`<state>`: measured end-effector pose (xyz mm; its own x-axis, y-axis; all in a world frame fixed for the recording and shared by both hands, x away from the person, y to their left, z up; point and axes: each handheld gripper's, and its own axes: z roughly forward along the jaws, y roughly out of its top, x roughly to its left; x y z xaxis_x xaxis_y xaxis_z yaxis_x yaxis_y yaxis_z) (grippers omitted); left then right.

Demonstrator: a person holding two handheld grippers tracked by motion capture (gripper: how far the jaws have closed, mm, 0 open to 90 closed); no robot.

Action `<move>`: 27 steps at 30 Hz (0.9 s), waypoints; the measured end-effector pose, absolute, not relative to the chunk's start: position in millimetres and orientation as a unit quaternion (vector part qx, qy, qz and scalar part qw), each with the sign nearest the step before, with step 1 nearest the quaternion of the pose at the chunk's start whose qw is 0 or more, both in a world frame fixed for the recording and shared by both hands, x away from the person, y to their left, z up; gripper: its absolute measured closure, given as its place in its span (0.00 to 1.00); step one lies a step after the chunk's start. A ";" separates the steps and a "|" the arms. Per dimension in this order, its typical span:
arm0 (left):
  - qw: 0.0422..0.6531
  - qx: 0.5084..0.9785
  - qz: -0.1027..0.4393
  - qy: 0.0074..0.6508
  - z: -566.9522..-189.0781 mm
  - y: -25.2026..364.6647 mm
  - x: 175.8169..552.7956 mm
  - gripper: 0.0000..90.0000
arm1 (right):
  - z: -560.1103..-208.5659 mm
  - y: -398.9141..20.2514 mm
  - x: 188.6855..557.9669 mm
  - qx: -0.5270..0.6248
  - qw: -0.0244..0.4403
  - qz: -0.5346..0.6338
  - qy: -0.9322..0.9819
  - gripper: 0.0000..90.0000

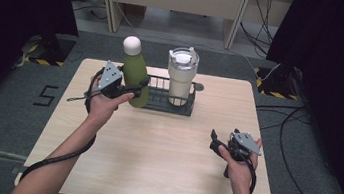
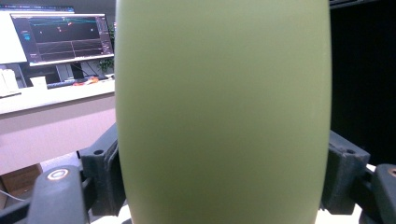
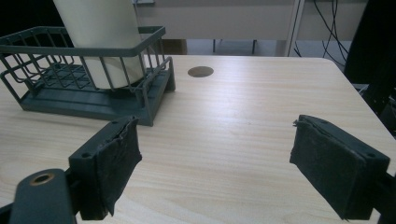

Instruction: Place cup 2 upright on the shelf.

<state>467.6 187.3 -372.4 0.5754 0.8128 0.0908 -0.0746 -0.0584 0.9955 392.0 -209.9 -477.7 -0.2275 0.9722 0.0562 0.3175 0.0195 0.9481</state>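
A green bottle [image 1: 135,74] with a cream round cap stands tilted at the left end of a dark wire basket [image 1: 158,106]. My left gripper [image 1: 130,90] is shut on the bottle's body; in the left gripper view the bottle [image 2: 222,112] sits close between both pads. Whether the bottle's base touches the basket or the table I cannot tell. A cream tumbler [image 1: 181,77] with a clear lid stands inside the basket's right half, and its body [image 3: 105,42] rises behind the basket wire [image 3: 140,46]. My right gripper [image 1: 215,142] rests open over the table at the right, its jaws [image 3: 215,172] wide apart with nothing between them.
The wooden table [image 1: 163,146] has bare room in front of the basket and between both hands. A small round hole [image 3: 201,71] lies in the tabletop beside the basket's right end. Cables run over the floor at the right; dark curtains flank the table.
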 end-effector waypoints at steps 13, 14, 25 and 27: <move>0.622 0.630 0.355 0.300 -370.8 185.3 479.9 0.23 | -479.0 -209.9 392.3 0.517 0.344 0.472 0.626 0.17; 0.621 0.630 0.356 0.301 -370.7 185.1 481.1 0.23 | -479.2 -209.7 392.4 0.517 0.344 0.472 0.626 0.17; 0.617 0.632 0.357 0.305 -369.5 180.7 491.3 0.23 | -479.0 -210.1 392.1 0.517 0.344 0.472 0.625 0.17; 0.616 0.632 0.358 0.305 -369.4 179.8 493.1 0.23 | -479.3 -209.8 392.2 0.517 0.344 0.473 0.625 0.17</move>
